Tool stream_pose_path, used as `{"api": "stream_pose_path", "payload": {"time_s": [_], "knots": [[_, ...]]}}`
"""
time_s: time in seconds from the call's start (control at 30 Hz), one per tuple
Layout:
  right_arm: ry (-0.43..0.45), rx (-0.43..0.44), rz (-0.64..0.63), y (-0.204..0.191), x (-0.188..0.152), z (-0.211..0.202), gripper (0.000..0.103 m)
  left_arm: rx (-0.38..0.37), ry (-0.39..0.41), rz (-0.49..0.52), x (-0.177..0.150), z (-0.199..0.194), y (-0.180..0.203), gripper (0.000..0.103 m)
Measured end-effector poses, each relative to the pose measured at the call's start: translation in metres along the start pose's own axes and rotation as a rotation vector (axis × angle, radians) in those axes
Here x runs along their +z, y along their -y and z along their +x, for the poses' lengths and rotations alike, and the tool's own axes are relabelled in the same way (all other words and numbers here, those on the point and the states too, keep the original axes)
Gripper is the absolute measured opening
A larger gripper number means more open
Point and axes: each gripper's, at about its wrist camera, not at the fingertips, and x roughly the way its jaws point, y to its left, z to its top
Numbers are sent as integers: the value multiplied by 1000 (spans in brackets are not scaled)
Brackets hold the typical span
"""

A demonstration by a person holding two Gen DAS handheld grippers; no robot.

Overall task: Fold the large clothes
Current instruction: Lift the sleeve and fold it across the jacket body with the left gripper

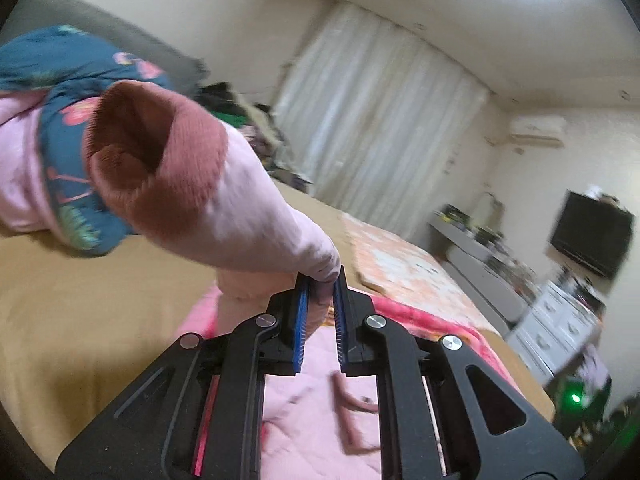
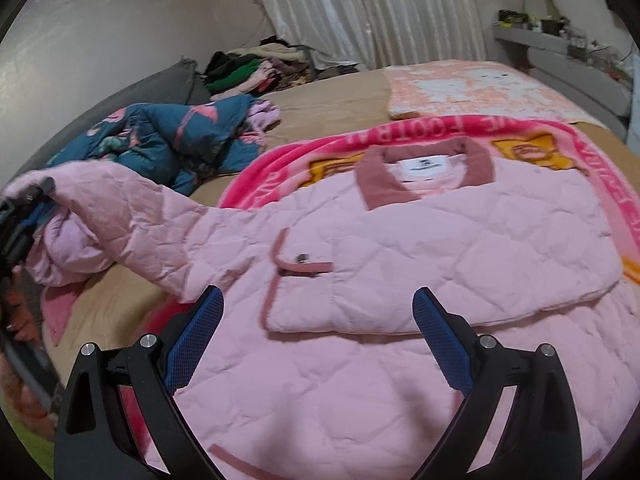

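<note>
- At the far left of the right wrist view, the left gripper (image 2: 30, 210) lifts the sleeve (image 2: 132, 216) of the pink quilted jacket (image 2: 360, 248) off the bed (image 2: 332, 100); its jaws are clenched on the sleeve fabric just behind the ribbed cuff (image 1: 160, 152).
- Padded and soft, the sleeve sags between the grip and the shoulder, so it looks light and will drape rather than hold a line; a pinch near the cuff, as now, should carry it across the chest.
- Mid-view, the jacket body lies flat, front up, on a pink printed blanket (image 2: 304, 148), collar (image 2: 424, 172) toward the curtains (image 2: 360, 8). The quilted shell looks slightly slick, so folds may slide.
- Low centre, the right gripper (image 2: 318, 324) hovers over the chest pocket (image 2: 304, 292), jaws spread wide, grasping nothing.
- On the right, the other sleeve already lies folded across the front; hem corners seem the next good holds.
</note>
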Motion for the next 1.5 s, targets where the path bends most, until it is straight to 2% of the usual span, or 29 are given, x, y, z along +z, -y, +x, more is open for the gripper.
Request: {"api": "stream_pose_path", "payload": {"time_s": [0.2,0.57,0.77,0.83,1.0,1.3,1.5], "knots": [[18,-17,28,20,-2,-10,95,-107,-27,101,-18,9,39,5],[81,-115,173,94,-2,-41,95,-290,-126,252,-66,28,101,4],[107,-190,217,131,-12,-59,95,-369,-201,326,-99,34,128,4],[110,-199,239,142,-16,-63,95,-394,-249,355,-113,40,136,4],[110,-229,299,167,-29,-73,95,-420,-358,389,-146,58,146,4],[91,-266,407,208,-55,-86,95,-394,-511,459,-203,86,148,4],[68,-218,477,223,-65,-90,95,-334,-643,569,-240,100,152,6]]}}
